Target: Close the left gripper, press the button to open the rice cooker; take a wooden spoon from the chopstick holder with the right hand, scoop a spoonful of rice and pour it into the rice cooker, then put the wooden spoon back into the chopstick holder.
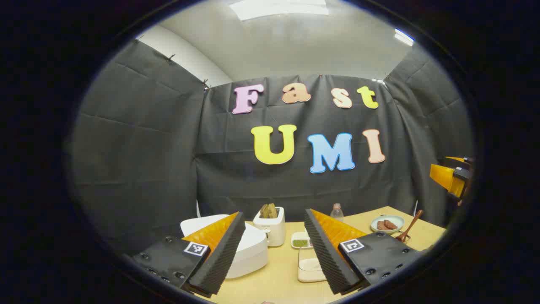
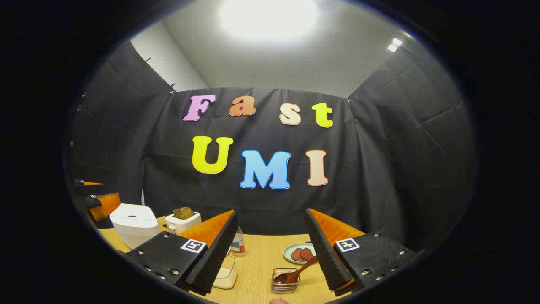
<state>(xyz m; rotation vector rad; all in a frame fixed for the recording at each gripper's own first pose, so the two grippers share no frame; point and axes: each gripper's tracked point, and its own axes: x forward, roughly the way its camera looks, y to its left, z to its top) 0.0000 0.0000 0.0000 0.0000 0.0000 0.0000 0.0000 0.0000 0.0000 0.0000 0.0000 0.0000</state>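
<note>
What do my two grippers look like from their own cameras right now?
The left gripper and right gripper match: each has two wedge-shaped jaws with ribbed inner faces, a screw-studded plate at each base, and a square black-and-white marker tag on each plate.

Both views look level from above the near edge of the tabletop (image 1: 274,278) toward the back wall, the left gripper view nearer the rice cooker (image 1: 249,253), sharing it, the toaster (image 2: 182,220) and the plate (image 2: 295,253).
</note>
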